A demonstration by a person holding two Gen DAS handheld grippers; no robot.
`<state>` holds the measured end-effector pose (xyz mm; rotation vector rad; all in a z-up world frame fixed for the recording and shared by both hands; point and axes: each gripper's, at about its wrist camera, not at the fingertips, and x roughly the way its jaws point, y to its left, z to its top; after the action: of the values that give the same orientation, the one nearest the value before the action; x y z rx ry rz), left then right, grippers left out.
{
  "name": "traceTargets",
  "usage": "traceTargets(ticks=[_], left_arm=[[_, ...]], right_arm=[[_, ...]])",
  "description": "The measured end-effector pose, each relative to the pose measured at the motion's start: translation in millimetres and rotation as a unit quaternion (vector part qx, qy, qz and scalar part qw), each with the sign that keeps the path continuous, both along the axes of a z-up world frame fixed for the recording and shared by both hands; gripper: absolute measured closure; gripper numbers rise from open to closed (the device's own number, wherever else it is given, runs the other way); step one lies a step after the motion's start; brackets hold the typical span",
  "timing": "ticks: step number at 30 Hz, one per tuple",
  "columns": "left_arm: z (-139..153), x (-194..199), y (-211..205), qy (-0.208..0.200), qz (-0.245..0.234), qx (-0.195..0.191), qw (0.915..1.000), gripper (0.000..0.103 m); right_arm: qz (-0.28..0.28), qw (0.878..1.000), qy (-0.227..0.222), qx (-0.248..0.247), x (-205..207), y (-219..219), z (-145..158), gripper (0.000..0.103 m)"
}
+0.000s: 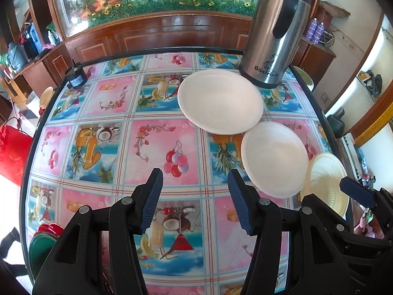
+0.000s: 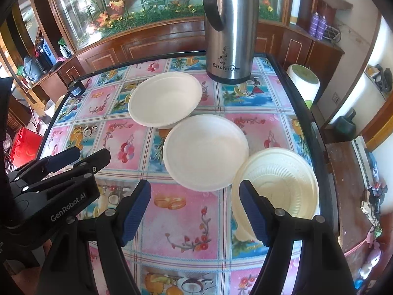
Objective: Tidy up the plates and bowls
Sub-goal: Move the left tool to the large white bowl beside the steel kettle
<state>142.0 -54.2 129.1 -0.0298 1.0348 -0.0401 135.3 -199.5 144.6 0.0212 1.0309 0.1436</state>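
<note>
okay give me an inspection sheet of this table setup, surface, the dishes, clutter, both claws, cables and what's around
Surface: table under a glossy fruit-print cloth.
Job's things: far white bowl, near white bowl and ribbed cream bowl in a diagonal row, rims touching or overlapping; red and green dishes at the near left edge.
Clutter: steel thermos jug at the far edge; small black device at the far left corner.
Claws: left claw open, empty; right claw open, one finger in front of the cream bowl, contact unclear.
Cables: dark cord over the red mat.
Surroundings: wooden cabinet with artificial flowers behind glass.
</note>
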Motion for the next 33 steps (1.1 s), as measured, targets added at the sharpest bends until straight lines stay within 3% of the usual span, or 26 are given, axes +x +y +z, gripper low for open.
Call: traceTargets(ticks=[8, 33], left_arm=[[-8, 21, -1, 0.002, 0.012, 0.016, 0.9998, 0.048], [-27, 69, 6, 0.016, 0.035, 0.015, 0.9992, 0.048]], right_arm=[[0.017, 1.0, -0.001, -0.001, 21, 1, -3, 0.028], [0.024, 1.0, 0.001, -0.009, 66, -3, -16, 0.028]])
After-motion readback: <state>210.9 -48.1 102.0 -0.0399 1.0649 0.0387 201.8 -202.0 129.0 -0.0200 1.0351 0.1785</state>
